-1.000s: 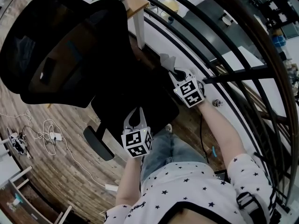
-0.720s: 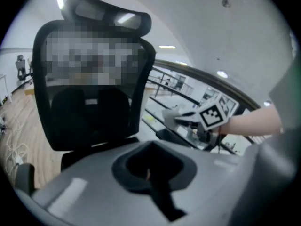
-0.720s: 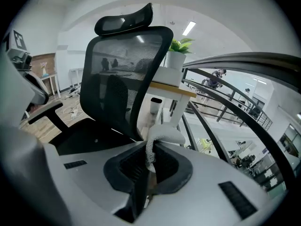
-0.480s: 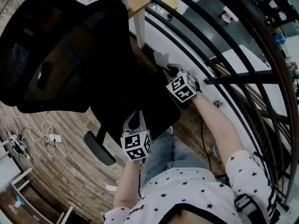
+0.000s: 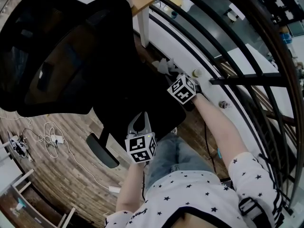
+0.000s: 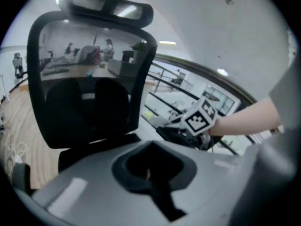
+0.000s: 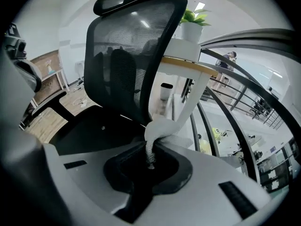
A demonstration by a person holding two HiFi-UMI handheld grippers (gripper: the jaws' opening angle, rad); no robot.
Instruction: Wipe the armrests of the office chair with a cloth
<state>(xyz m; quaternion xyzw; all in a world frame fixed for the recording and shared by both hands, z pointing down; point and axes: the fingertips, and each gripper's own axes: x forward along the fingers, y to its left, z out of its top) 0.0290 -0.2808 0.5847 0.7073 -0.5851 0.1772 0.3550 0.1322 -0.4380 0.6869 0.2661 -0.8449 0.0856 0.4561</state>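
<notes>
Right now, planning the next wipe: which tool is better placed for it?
Probably right: the right tool grips the white cloth beside the office chair, while the left tool is shut on nothing.

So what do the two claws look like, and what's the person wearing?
The left claw and right claw are pale grey shells, dark round the jaws. Each carries a white cube with black square markers. The person wears a white short-sleeved shirt with dark stars, and blue jeans.
</notes>
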